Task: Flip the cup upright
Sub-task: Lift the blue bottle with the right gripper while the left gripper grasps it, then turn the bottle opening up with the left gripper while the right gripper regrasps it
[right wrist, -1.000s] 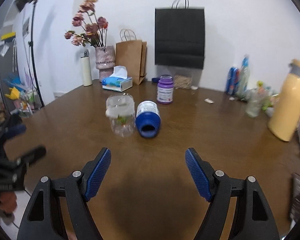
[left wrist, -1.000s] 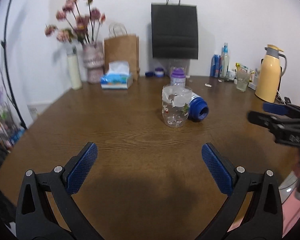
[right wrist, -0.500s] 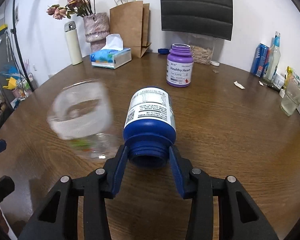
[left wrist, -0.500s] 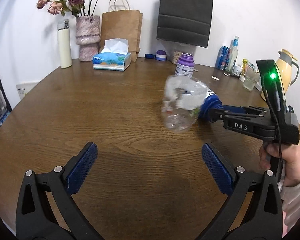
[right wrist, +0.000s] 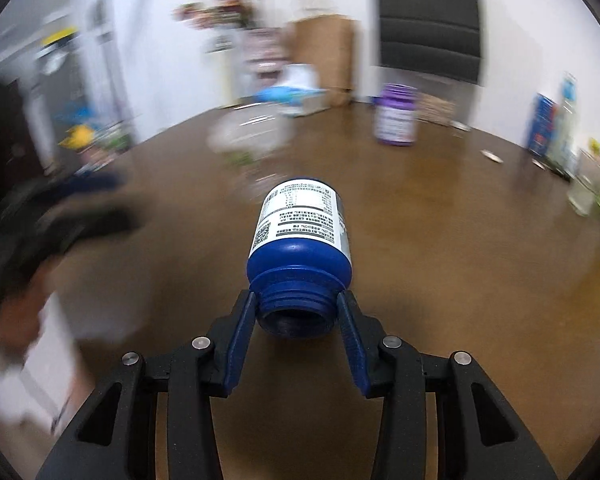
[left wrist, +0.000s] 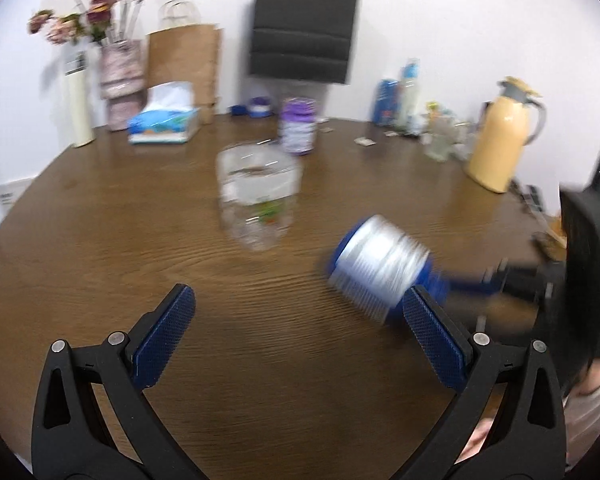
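Even indoor light, motion blur, fisheye-bent edges

Brown wooden table (left wrist: 100,216). Toward far edge: purple-lidded jar (left wrist: 298,126), upright; tissue box (left wrist: 165,125) left of it. Behind tissue box: brown paper bag (left wrist: 184,68) against wall, pinkish vase (left wrist: 121,84) with dried flowers, tall cream flask (left wrist: 78,108) beside vase. Black paper bag (left wrist: 304,24) hangs on white wall. Far right: yellow thermos jug (left wrist: 500,140), blurred cluster of bottles and packets (left wrist: 404,96) nearby.
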Available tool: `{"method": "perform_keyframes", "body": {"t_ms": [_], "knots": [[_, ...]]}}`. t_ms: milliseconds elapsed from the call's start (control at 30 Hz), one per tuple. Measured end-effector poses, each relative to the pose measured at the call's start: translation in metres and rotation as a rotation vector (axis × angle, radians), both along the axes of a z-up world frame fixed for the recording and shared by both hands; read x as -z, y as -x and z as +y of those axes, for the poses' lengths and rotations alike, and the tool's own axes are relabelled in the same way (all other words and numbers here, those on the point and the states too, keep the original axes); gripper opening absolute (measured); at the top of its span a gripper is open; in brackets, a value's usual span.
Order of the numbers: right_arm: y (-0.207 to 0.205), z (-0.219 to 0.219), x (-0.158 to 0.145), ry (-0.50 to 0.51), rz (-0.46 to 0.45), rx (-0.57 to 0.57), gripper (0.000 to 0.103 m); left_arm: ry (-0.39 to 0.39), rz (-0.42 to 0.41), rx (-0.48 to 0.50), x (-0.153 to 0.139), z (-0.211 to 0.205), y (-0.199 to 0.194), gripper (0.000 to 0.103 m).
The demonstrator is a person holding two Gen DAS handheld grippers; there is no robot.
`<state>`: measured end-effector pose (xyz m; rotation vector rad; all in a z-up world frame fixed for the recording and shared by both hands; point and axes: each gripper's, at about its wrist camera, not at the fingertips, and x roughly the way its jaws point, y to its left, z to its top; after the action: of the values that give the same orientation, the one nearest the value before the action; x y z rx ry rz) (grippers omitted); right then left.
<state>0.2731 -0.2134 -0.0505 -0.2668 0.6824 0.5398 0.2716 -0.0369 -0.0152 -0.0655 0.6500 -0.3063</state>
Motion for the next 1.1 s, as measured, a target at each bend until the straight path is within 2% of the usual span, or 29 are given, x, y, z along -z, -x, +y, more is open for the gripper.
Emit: {"method": "perform_keyframes", "body": {"t_ms": [67, 133, 200, 267, 367, 433, 533, 633, 767, 833, 900, 967, 1000, 1067, 1100], "knots": [[0.025, 0.009, 0.002, 0.009, -0.001, -0.093, 0.046, 0.010, 0.004, 0.045, -0.002, -0.013, -0.004, 0.102], [0.034, 0.015, 0.005, 0.007, 0.000, -0.144, 0.046, 0.019, 0.044, 0.069, 0.002, -0.024, -0.013, 0.086], [0.038, 0.017, 0.007, -0.002, -0.011, -0.165, 0.046, 0.005, 0.125, 0.062, 0.010, -0.029, -0.025, 0.060], [0.038, 0.014, 0.009, -0.022, -0.006, -0.183, 0.046, 0.010, 0.174, 0.060, 0.018, -0.030, -0.032, 0.050], [0.036, 0.012, 0.012, -0.023, -0.011, -0.192, 0.047, 0.034, 0.186, 0.041, 0.021, -0.024, -0.030, 0.049], [0.034, 0.007, 0.011, -0.021, -0.053, -0.117, 0.047, 0.002, 0.158, -0.005, 0.018, -0.021, -0.025, 0.048], [0.012, -0.013, 0.013, -0.091, -0.011, 0.018, 0.047, -0.008, 0.157, -0.063, 0.020, -0.013, -0.020, 0.048], [0.004, -0.022, 0.014, -0.147, 0.000, 0.082, 0.047, -0.015, 0.165, -0.101, 0.023, -0.009, -0.016, 0.049], [0.002, -0.019, 0.014, -0.168, -0.017, 0.117, 0.047, 0.030, 0.149, -0.115, 0.009, 0.001, -0.007, 0.062], [0.004, -0.019, 0.012, -0.171, -0.031, 0.139, 0.047, 0.044, 0.122, -0.075, -0.008, 0.000, 0.003, 0.072], [0.005, -0.025, 0.009, -0.197, -0.039, 0.158, 0.047, -0.024, 0.108, 0.074, -0.024, -0.020, 0.014, 0.093], [0.011, -0.037, 0.008, -0.218, -0.034, 0.179, 0.047, -0.150, 0.111, 0.185, -0.025, -0.047, 0.021, 0.098], [0.011, -0.043, 0.009, -0.228, -0.020, 0.188, 0.047, -0.248, 0.118, 0.248, -0.017, -0.066, 0.023, 0.099], [0.013, -0.054, 0.010, -0.248, -0.002, 0.207, 0.047, -0.410, 0.132, 0.270, 0.002, -0.089, 0.020, 0.098], [0.015, -0.059, 0.010, -0.255, 0.000, 0.216, 0.047, -0.494, 0.154, 0.288, 0.015, -0.099, 0.018, 0.081]]}}
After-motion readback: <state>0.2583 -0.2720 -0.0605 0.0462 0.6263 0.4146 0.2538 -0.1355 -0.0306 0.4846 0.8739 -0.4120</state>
